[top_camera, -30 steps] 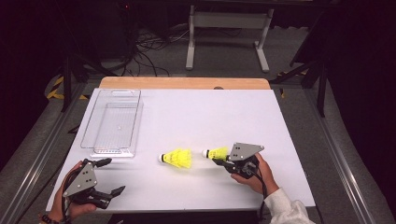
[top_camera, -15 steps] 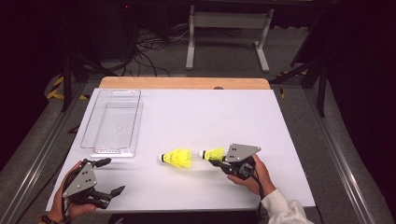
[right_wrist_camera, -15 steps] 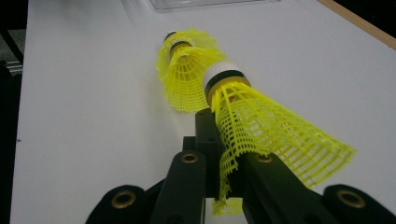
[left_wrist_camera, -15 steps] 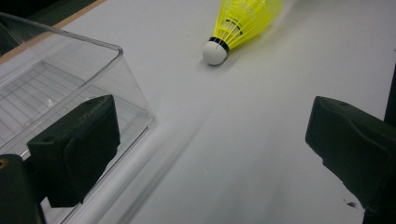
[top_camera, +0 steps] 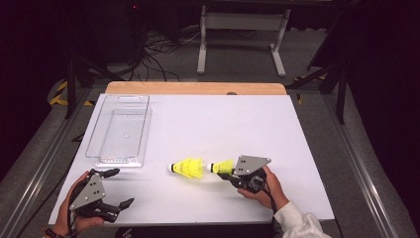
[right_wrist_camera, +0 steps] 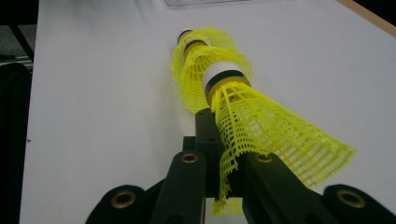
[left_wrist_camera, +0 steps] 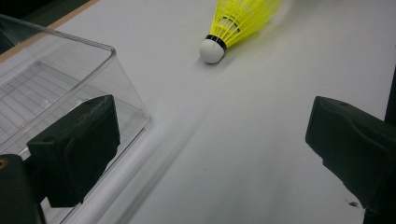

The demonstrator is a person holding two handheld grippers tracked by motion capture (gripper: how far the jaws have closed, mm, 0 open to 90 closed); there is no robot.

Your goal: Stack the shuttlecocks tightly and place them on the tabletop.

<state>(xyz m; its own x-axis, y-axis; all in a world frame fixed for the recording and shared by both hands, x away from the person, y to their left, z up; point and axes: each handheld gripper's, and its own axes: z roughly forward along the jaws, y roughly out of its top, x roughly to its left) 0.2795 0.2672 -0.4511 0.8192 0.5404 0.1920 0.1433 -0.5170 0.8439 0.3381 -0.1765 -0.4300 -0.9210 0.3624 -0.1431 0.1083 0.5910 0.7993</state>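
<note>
- Shuttlecocks lie on the white bench [top_camera: 208, 124]: the held shuttlecock [top_camera: 222, 166] sits pinched by its yellow skirt in the right tongs [top_camera: 231, 172], cork pointing away from the hand.
- Just beyond that cork lies the second shuttlecock [top_camera: 187, 167], loose on the bench, directly ahead of the right tongs and very close; whether the two touch cannot be told.
- Between the left tongs [top_camera: 115, 187] and the second shuttlecock the bench surface is bare; a clear plastic tray [top_camera: 119, 130] sits just ahead of the left tongs, on their outer side.
- The left tongs are spread wide and grip nothing.
- The right gripper view shows what the high view cannot: the jaws are pressed onto the mesh skirt's rim, and the held shuttlecock [right_wrist_camera: 261, 126] lines up with the second shuttlecock [right_wrist_camera: 198, 49] behind it.
- The left gripper view shows the tray's corner [left_wrist_camera: 70, 88] next to one jaw and the loose shuttlecock's white cork [left_wrist_camera: 212, 49] far ahead.
- Compared with a second ago, the right tongs and their shuttlecock have drawn nearer to the second one; the left tongs have stayed put.
</note>
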